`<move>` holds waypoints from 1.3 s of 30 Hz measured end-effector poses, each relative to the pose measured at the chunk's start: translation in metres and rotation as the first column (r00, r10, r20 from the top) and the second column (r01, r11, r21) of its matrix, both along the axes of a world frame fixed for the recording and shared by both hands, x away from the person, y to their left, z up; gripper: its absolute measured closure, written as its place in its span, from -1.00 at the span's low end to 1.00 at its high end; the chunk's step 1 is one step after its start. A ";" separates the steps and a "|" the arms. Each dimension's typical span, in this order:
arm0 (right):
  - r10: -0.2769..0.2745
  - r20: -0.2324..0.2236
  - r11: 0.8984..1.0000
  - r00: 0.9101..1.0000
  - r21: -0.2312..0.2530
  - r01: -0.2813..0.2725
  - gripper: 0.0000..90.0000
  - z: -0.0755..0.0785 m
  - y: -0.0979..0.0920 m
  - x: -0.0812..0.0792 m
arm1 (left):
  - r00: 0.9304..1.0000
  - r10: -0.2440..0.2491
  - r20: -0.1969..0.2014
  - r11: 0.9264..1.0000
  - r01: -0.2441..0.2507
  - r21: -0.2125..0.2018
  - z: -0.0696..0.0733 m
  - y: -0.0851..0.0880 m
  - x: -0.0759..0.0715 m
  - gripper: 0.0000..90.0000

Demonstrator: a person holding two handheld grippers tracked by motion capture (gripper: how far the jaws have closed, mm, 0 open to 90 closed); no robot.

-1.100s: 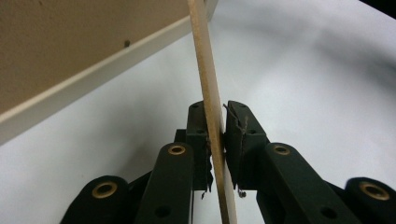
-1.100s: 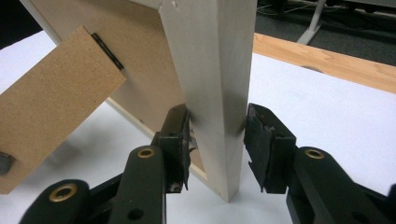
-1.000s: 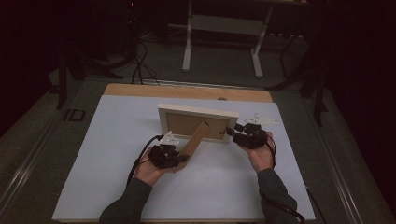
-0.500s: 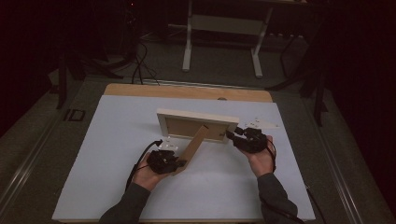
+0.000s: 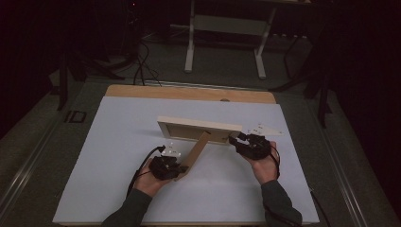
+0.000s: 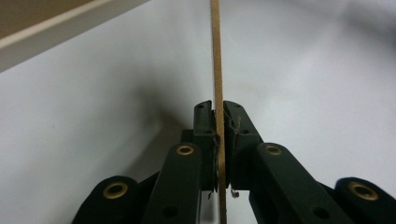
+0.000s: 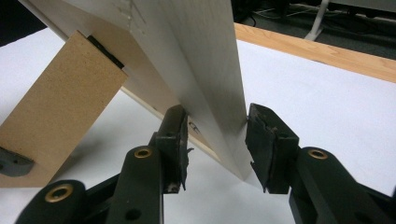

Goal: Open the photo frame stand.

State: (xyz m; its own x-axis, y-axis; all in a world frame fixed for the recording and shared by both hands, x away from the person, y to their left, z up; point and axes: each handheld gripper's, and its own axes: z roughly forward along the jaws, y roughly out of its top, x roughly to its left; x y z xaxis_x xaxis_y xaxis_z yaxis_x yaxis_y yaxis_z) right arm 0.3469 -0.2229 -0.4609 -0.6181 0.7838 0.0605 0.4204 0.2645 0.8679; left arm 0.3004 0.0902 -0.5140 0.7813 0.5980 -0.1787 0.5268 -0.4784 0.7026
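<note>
Gripping unlabelled picture frame [image 5: 198,129] and stand [image 5: 195,154], 2 hand-held grippers.

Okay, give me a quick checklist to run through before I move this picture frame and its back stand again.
1. Left claw shut on the stand; it has just been closing: ok.
2. Right claw around the picture frame corner: ok.
3. Right claw pads pressing both frame faces: cannot tell.
4. Stand joined to the frame back at its black hinge: ok.
5. Frame upright on the white mat: ok.
</note>
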 end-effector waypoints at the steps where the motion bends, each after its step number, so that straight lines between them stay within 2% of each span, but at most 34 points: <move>1: 0.000 0.002 1.000 1.000 -0.001 0.000 0.30 -0.001 0.000 -0.001 | 1.000 0.002 -0.001 1.000 -0.002 0.004 -0.001 -0.001 -0.001 0.90; 6: 0.001 0.003 1.000 1.000 0.003 -0.001 0.30 -0.002 0.000 -0.003 | 1.000 -0.004 -0.003 1.000 0.004 0.014 -0.002 -0.002 -0.001 0.91; 17: -0.002 0.002 1.000 1.000 0.015 0.002 0.30 -0.003 -0.001 -0.004 | 1.000 -0.001 -0.014 1.000 0.001 -0.003 -0.003 -0.001 -0.001 0.91; 22: -0.001 0.003 1.000 1.000 0.013 0.001 0.29 -0.003 -0.001 -0.004 | 1.000 -0.001 -0.009 1.000 0.000 -0.009 -0.002 0.000 -0.001 0.83; 25: 0.000 -0.003 1.000 1.000 0.024 0.000 0.28 -0.004 -0.001 -0.004 | 1.000 0.003 -0.009 0.999 -0.003 -0.051 0.000 0.005 0.000 0.78; 26: 0.000 -0.003 1.000 1.000 0.027 0.000 0.28 -0.004 -0.001 -0.004 | 1.000 0.003 -0.009 0.999 -0.003 -0.051 0.000 0.005 0.000 0.76; 27: 0.002 -0.004 1.000 1.000 0.028 -0.002 0.27 -0.004 -0.002 -0.004 | 1.000 0.007 -0.007 0.997 -0.007 -0.078 0.002 0.008 0.000 0.74; 28: 0.002 -0.004 1.000 1.000 0.028 -0.002 0.27 -0.004 -0.002 -0.004 | 1.000 0.007 -0.007 0.997 -0.007 -0.078 0.002 0.008 0.000 0.72; 29: 0.009 -0.007 0.999 1.000 0.033 -0.009 0.23 -0.004 -0.002 -0.003 | 1.000 0.004 -0.002 0.995 -0.004 -0.104 0.005 0.012 0.000 0.69; 30: 0.009 -0.007 0.999 1.000 0.033 -0.009 0.23 -0.004 -0.002 -0.003 | 1.000 0.004 -0.002 0.995 -0.004 -0.104 0.005 0.012 0.000 0.66; 31: 0.013 -0.013 0.999 1.000 0.034 -0.013 0.21 -0.004 -0.002 -0.003 | 1.000 0.003 0.019 0.993 -0.001 -0.119 0.007 0.014 0.000 0.63; 32: 0.013 -0.013 0.999 1.000 0.034 -0.013 0.21 -0.004 -0.002 -0.003 | 1.000 0.003 0.019 0.993 -0.001 -0.119 0.007 0.014 0.000 0.62; 33: 0.014 -0.016 0.999 1.000 0.037 -0.014 0.20 -0.004 -0.002 -0.003 | 0.999 0.007 0.035 0.989 -0.001 -0.146 0.010 0.017 -0.001 0.60; 39: 0.019 -0.018 0.999 1.000 0.041 -0.018 0.18 -0.004 -0.002 -0.002 | 0.997 0.019 0.074 0.983 -0.005 -0.185 0.016 0.026 -0.002 0.52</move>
